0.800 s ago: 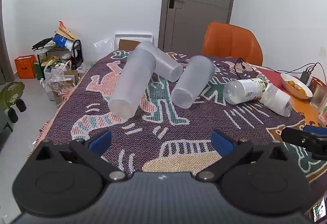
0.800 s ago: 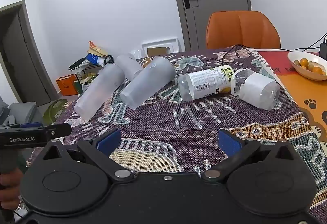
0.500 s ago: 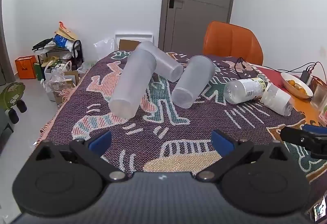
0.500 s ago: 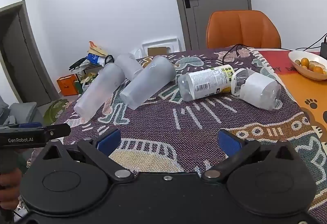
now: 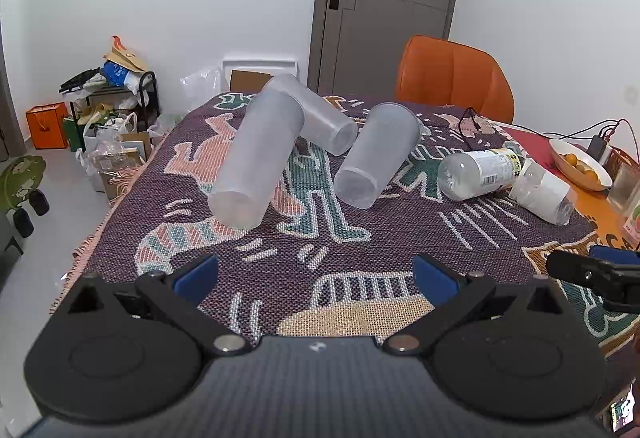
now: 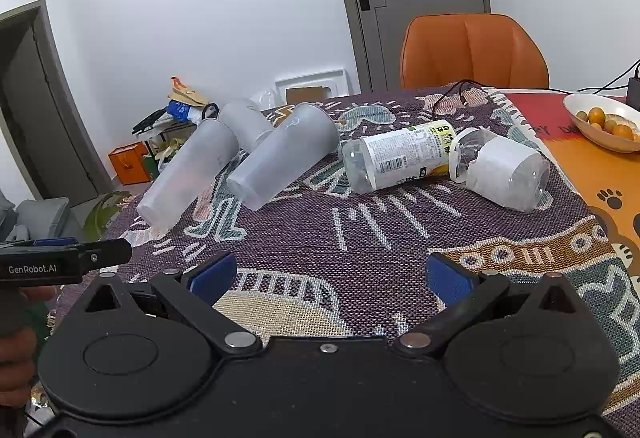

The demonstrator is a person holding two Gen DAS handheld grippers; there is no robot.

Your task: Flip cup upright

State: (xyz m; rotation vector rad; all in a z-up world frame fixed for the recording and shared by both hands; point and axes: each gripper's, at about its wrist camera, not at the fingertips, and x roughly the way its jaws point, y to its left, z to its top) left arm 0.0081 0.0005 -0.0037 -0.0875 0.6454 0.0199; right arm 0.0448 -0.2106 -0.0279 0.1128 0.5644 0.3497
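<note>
Three frosted plastic cups lie on their sides on the patterned cloth: a left cup leaning on a far cup, and a middle cup. My left gripper is open and empty, near the table's front edge, well short of the cups. My right gripper is open and empty, also short of them. Each gripper shows at the other view's edge, the right one and the left one.
A labelled clear bottle and a paper-wrapped bottle lie right of the cups. A bowl of oranges, cables and an orange chair stand at the back right. Floor clutter lies beyond the left table edge.
Almost nothing: the views have shifted very slightly. The cups and bottles have not moved, and both grippers stay open.
</note>
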